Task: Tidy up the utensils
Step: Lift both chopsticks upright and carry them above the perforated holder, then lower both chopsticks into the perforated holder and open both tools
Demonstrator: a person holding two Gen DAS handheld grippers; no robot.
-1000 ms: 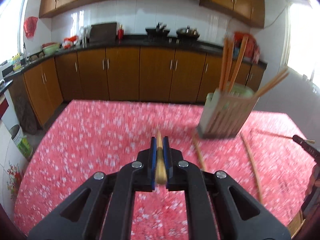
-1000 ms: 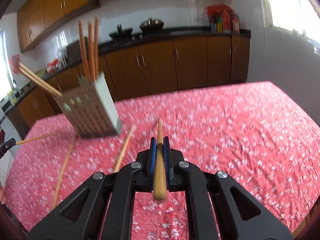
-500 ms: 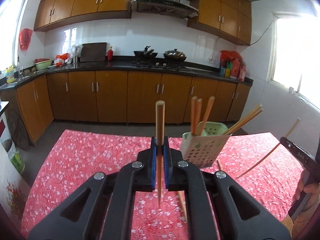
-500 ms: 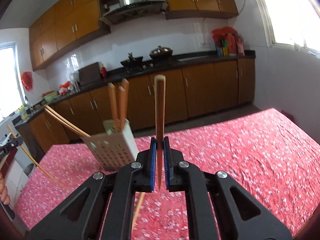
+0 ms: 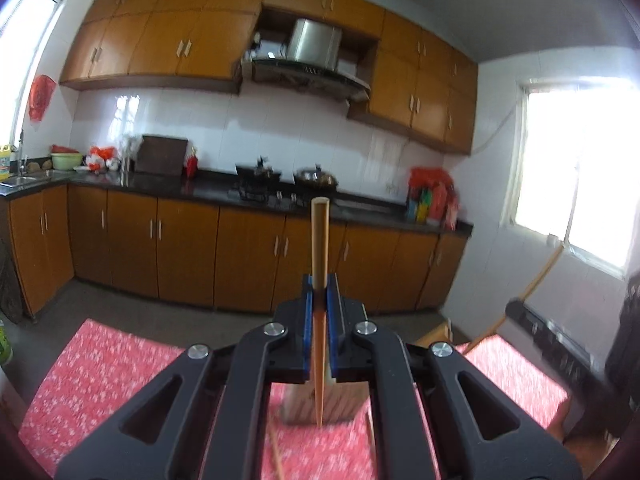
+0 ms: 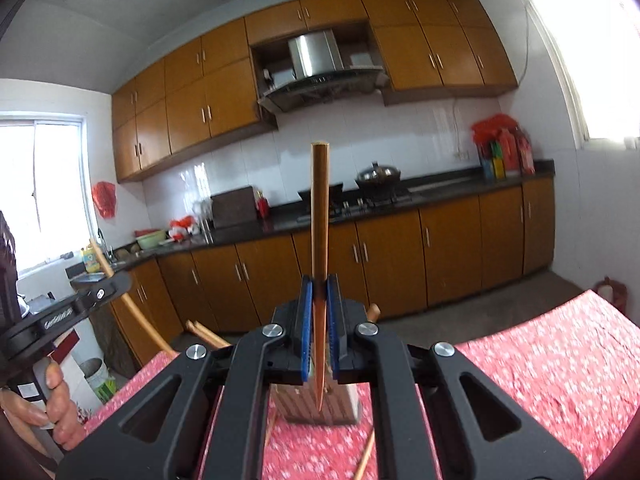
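- The left gripper (image 5: 320, 316) pinches a tapered wooden chopstick (image 5: 320, 240) upright at frame centre between blue pads.
- The right gripper (image 6: 319, 316) clamps another wooden chopstick (image 6: 320, 208) likewise; the slotted utensil holder (image 6: 344, 404) sits behind, lower centre.

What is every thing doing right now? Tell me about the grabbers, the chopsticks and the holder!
Left gripper: shut on a chopstick.
Left chopstick: held upright, thin tip down.
Right gripper: shut on a chopstick.
Right chopstick: held upright, thin tip down.
Chopstick holder: standing on the red tablecloth, mostly hidden behind the gripper.
Loose chopstick: lying on the cloth.
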